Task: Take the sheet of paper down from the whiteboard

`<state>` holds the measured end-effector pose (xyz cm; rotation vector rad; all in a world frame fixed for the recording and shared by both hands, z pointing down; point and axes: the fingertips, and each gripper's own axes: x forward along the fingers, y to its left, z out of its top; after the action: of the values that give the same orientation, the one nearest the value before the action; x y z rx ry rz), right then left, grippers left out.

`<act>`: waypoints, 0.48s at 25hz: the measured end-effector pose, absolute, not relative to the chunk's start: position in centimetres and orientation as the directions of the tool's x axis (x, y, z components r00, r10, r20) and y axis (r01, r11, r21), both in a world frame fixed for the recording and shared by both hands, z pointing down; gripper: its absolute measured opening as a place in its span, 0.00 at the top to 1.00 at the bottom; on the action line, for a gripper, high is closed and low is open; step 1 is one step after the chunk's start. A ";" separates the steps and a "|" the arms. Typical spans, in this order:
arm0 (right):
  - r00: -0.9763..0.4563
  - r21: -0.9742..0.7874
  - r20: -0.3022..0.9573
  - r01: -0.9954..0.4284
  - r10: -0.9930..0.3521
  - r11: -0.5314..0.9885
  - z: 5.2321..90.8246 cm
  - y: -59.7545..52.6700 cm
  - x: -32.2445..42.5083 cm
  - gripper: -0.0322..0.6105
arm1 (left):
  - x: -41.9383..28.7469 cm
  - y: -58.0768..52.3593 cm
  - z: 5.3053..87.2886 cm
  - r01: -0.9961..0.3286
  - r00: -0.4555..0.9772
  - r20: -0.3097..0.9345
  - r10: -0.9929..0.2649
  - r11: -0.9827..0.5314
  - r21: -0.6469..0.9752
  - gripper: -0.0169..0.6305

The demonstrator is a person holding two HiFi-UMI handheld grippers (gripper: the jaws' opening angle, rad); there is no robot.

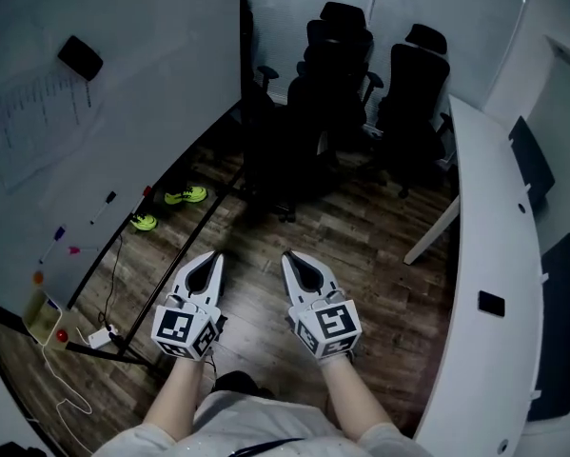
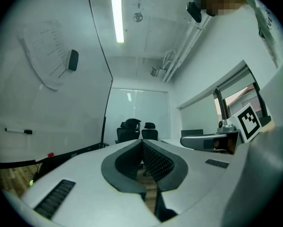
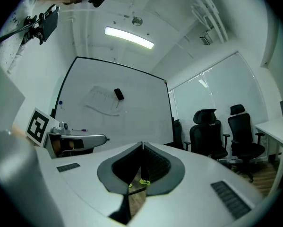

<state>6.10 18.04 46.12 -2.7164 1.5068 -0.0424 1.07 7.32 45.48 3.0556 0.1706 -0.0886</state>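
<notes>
Head view: left gripper [image 1: 211, 257] and right gripper [image 1: 290, 257] side by side above floor [image 1: 361, 236], jaws pressed together, empty; paper [image 1: 32, 127] on whiteboard [image 1: 161, 74] at left, well apart.
Left gripper view: jaws closed; marker [image 2: 18, 131] below paper.
Right gripper view: jaws closed; chairs [image 3: 212, 136] right of whiteboard.

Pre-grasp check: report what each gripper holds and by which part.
Nothing is held: left gripper and right gripper are shut and empty; the sheet of paper hangs on the whiteboard.
</notes>
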 end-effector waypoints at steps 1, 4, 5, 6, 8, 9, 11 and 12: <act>0.519 -0.047 0.006 -0.854 -0.855 -0.519 46.2 17.7 6.2 0.92 | 1.1 7.1 45.5 0.105 0.993 -0.059 0.101 -0.992 0.074 0.95; 0.490 -0.053 0.006 -0.871 -0.872 -0.489 46.4 16.6 6.5 0.92 | 1.1 6.3 45.9 0.079 0.996 -0.050 0.076 -0.994 0.071 0.95; 0.479 -0.055 0.007 -0.876 -0.878 -0.479 46.6 16.2 6.5 0.92 | 1.2 6.1 46.0 0.070 0.997 -0.046 0.067 -0.995 0.070 0.95; 0.468 -0.055 0.009 -0.882 -0.884 -0.468 46.7 15.8 6.6 0.92 | 1.2 5.7 46.2 0.059 0.997 -0.044 0.056 -0.996 0.070 0.95; 0.446 -0.052 0.013 -0.894 -0.895 -0.446 47.1 14.9 7.0 0.92 | 1.5 5.0 46.5 0.038 0.999 -0.040 0.035 -0.997 0.072 0.95; 0.436 -0.051 0.017 -0.898 -0.900 -0.436 47.2 14.4 7.2 0.92 | 1.7 4.6 46.7 0.030 0.999 -0.038 0.027 -0.997 0.074 0.95; 0.418 -0.050 0.021 -0.907 -0.908 -0.419 47.4 13.4 7.7 0.92 | 2.0 3.8 47.0 0.011 0.999 -0.032 0.009 -0.997 0.075 0.95; 0.408 -0.048 0.021 -0.911 -0.913 -0.409 47.4 12.9 7.9 0.92 | 2.3 3.4 47.0 0.000 0.999 -0.032 -0.003 -0.997 0.077 0.95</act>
<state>7.95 12.87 47.40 -2.6120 1.6923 -0.0684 2.28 3.36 47.04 3.0646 -0.0024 -0.0490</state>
